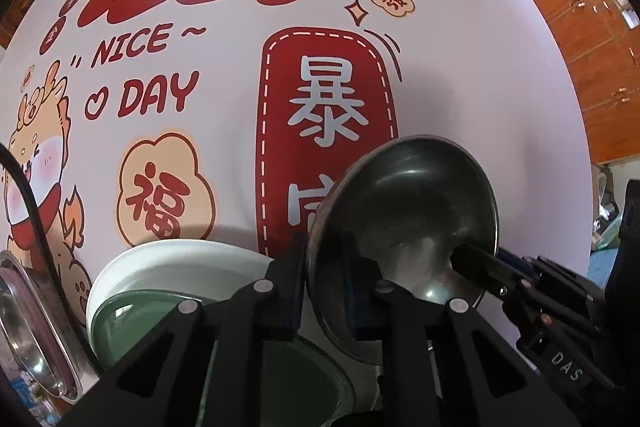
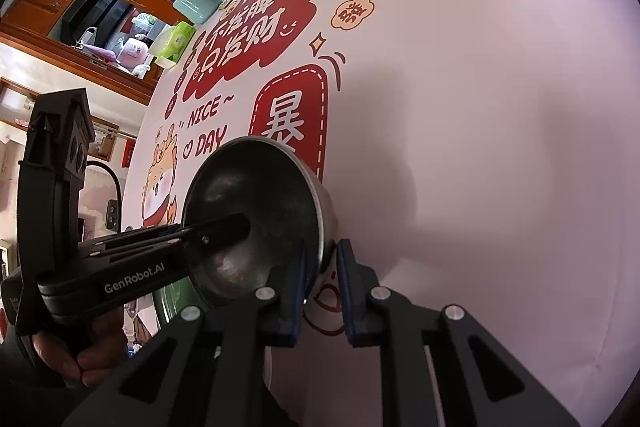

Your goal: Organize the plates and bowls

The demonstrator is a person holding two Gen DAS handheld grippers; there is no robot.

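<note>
Both tools grip one metal bowl (image 1: 404,227), held tilted on edge above the surface (image 1: 460,75). In the left wrist view the left tool (image 1: 324,287) is nearly closed on the bowl's rim, one blue-padded finger outside and one inside; the right tool (image 1: 480,267) reaches in from the right, one black finger lying inside the bowl. Whether its other finger presses the outer wall is hidden here.

The right wrist view answers that: the right tool (image 2: 320,283) straddles the rim of the bowl (image 2: 256,211), the inner pad against the wall, the outer pad standing slightly off it, so a firm pinch cannot be confirmed. It also shows the left tool (image 2: 216,227) from the side and the fingers (image 2: 92,359) of the hand holding it.

Only the left view shows the stack below: a white plate (image 1: 160,263) with a glossy green dish (image 1: 132,323) resting in it, and a shiny steel basin (image 1: 28,327) at the left edge.

The bowl is dull, scuffed steel, round and deep. The surface wears a smooth pale cloth with red cartoon lettering.
</note>
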